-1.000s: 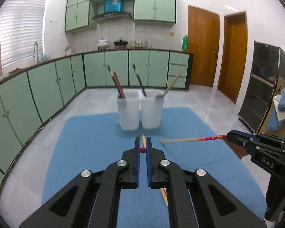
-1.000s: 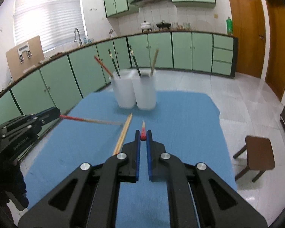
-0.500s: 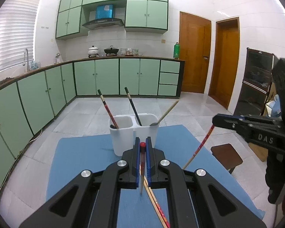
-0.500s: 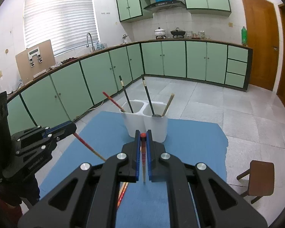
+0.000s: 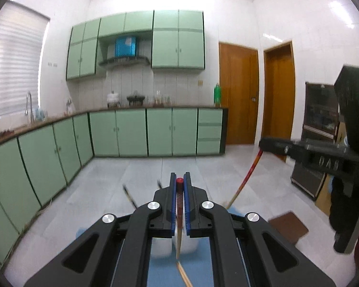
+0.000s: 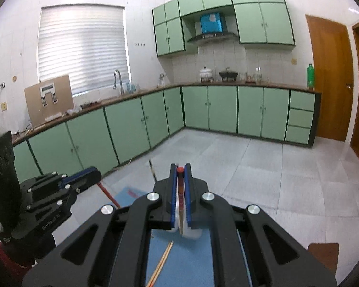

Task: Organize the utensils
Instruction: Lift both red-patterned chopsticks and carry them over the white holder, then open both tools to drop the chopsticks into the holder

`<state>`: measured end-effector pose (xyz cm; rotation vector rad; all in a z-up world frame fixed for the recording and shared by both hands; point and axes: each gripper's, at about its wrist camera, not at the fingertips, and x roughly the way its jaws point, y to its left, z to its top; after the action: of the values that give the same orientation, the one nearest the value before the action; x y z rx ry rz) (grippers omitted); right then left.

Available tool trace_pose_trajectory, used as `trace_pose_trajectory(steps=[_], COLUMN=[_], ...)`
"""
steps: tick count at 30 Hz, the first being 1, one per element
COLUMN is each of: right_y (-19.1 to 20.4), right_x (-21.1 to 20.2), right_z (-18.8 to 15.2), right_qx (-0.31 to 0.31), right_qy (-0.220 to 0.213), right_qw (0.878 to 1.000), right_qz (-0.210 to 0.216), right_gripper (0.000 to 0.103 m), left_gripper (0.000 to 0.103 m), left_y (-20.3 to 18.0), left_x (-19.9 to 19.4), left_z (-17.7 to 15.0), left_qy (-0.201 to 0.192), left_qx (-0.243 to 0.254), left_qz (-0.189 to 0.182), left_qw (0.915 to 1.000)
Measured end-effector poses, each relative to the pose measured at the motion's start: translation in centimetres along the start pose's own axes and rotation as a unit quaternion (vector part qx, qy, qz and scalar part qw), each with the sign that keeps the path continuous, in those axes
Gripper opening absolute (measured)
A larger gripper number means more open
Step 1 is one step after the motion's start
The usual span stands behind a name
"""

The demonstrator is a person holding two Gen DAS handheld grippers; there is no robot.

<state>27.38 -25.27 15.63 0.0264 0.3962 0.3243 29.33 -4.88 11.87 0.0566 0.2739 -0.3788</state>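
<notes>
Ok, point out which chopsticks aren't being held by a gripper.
The plain wooden pair lying flat on the blue mat; the two red-tipped chopsticks hang clamped in the grippers.

On the mat (image 5: 162, 272), a two-cup holder (image 5: 160, 248), directly below and just ahead of both tools. Nearer than the holder, flat on the mat, a loose pair of chopsticks (image 6: 164, 260). Upright in the left tool (image 5: 179, 181), pinched between its fingers, the first chopstick (image 5: 178, 205), tip down beside the holder. To its right, the right tool (image 6: 180, 167), gripping the second chopstick (image 6: 180, 191), angled down to the holder. Right of the mat, on the floor, a stool (image 5: 289, 224).
</notes>
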Motion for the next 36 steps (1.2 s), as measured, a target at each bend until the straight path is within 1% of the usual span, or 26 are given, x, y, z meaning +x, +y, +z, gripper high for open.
trace_pose_trajectory(steps=[3,6,7,9,12,15,18,21,23,24,25,26,27,28,29,30,31,32,33,36], right_y=[-0.5,-1.1,-1.4,-1.9,-2.8,-3.1,-2.7,-2.6,-2.3,-2.4,-2.7,-2.7,-2.8,-2.8,-2.7,-2.8,-2.6,-2.6,-2.2,-1.6], right_x=[1.6,3.5,4.6,6.2,9.5,11.8,13.4,15.2,15.6,15.4,14.8,14.0,12.9,11.9,11.0,10.3,9.0,8.2,6.9,4.3], right_z=[1.9,2.6,2.6,2.2,0.8,-0.7,-2.4,-4.1,-4.8,-4.9,-4.9,-4.8,-4.7,-4.6,-4.5,-4.5,-4.7,-4.8,-5.3,-6.9], right_qx=[-0.011,-0.014,-0.014,-0.009,-0.001,-0.004,-0.008,-0.011,-0.004,0.003,0.012,0.017,0.020,0.020,0.018,0.017,0.015,0.015,0.014,0.005], right_qy=[-0.016,-0.020,-0.017,-0.007,0.019,0.039,0.061,0.096,0.107,0.109,0.102,0.092,0.078,0.069,0.063,0.058,0.051,0.045,0.037,0.028], right_qw=[1.000,0.999,0.999,0.999,0.999,0.999,0.997,0.995,0.993,0.993,0.994,0.995,0.996,0.996,0.996,0.996,0.996,0.996,0.997,0.997], right_qz=[-0.016,-0.025,-0.030,-0.032,-0.035,-0.038,-0.038,-0.038,-0.042,-0.043,-0.043,-0.044,-0.047,-0.050,-0.055,-0.061,-0.069,-0.070,-0.072,-0.077], right_gripper=[0.005,0.005,0.005,0.005,0.005,0.005,0.005,0.006,0.008,0.015,0.021,0.029,0.032,0.032,0.034,0.039,0.042,0.048,0.056,0.068], left_gripper=[0.006,0.006,0.006,0.006,0.006,0.006,0.006,0.006,0.013,0.014,0.020,0.026,0.029,0.033,0.040,0.045,0.053,0.057,0.058,0.063], left_y=[0.4,0.8,1.1,1.7,3.0,4.2,4.9,5.1,5.2,5.4,5.3,5.4,5.4,5.5,5.6,5.6,5.6,5.5,5.3,4.5], left_x=[2.0,4.0,5.3,7.3,10.9,13.0,14.1,14.8,14.7,14.4,14.1,13.5,12.6,11.9,11.2,10.4,9.3,8.4,7.2,5.0], left_z=[2.6,3.1,2.8,2.1,-0.3,-2.4,-3.9,-4.8,-5.1,-5.0,-5.0,-4.8,-4.7,-4.6,-4.5,-4.5,-4.5,-4.7,-5.0,-6.5], left_qy=[-0.027,-0.038,-0.034,-0.018,0.024,0.053,0.074,0.091,0.098,0.098,0.096,0.092,0.085,0.080,0.074,0.071,0.066,0.063,0.061,0.070], left_qx=[0.012,0.021,0.021,0.013,-0.012,-0.027,-0.035,-0.034,-0.035,-0.037,-0.037,-0.038,-0.040,-0.040,-0.042,-0.044,-0.048,-0.051,-0.051,-0.047], left_qz=[0.016,0.029,0.032,0.031,0.027,0.026,0.026,0.026,0.022,0.021,0.021,0.022,0.022,0.022,0.023,0.025,0.025,0.026,0.024,0.022], left_qw=[0.9994,0.9987,0.9987,0.9993,0.9993,0.9979,0.9963,0.9950,0.9943,0.9943,0.9945,0.9948,0.9953,0.9958,0.9961,0.9962,0.9963,0.9964,0.9965,0.9962])
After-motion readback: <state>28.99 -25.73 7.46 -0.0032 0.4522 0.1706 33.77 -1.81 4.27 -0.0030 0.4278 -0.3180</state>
